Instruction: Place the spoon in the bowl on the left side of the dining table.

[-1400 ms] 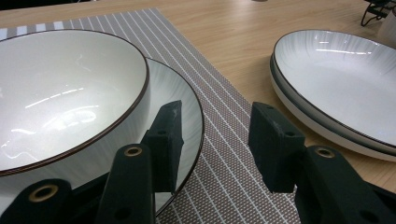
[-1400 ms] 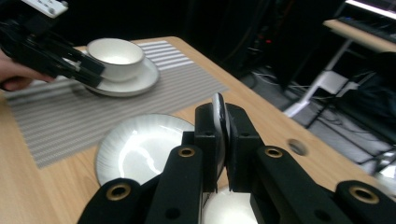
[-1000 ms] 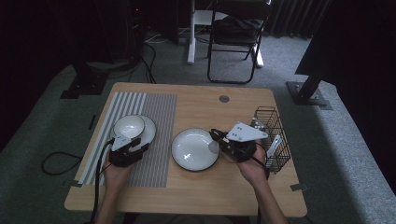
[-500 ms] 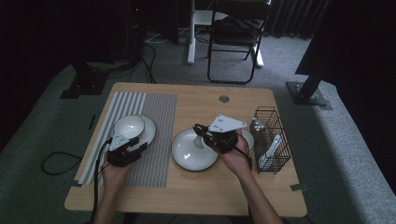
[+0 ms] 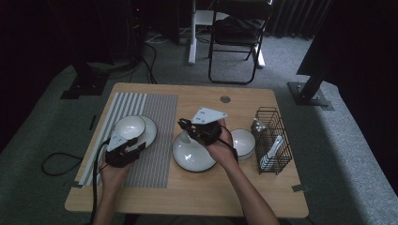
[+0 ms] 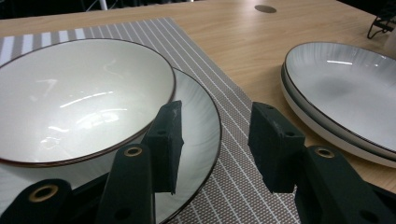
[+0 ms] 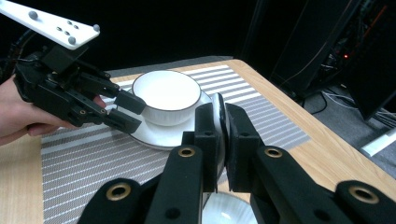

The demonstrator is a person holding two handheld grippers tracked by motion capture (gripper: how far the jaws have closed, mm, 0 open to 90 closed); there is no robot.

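Right hand-held gripper is clamped on a white spoon, above the left rim of the stacked plates at mid counter. The spoon's long axis is steep, nearly upright. It hangs down from the jaws toward the plates and is seen edge-on in the right gripper view, so I can't tell which end is up. Left hand-held gripper has its jaws apart, straddling the rim of the plate under the bowl on the striped mat.
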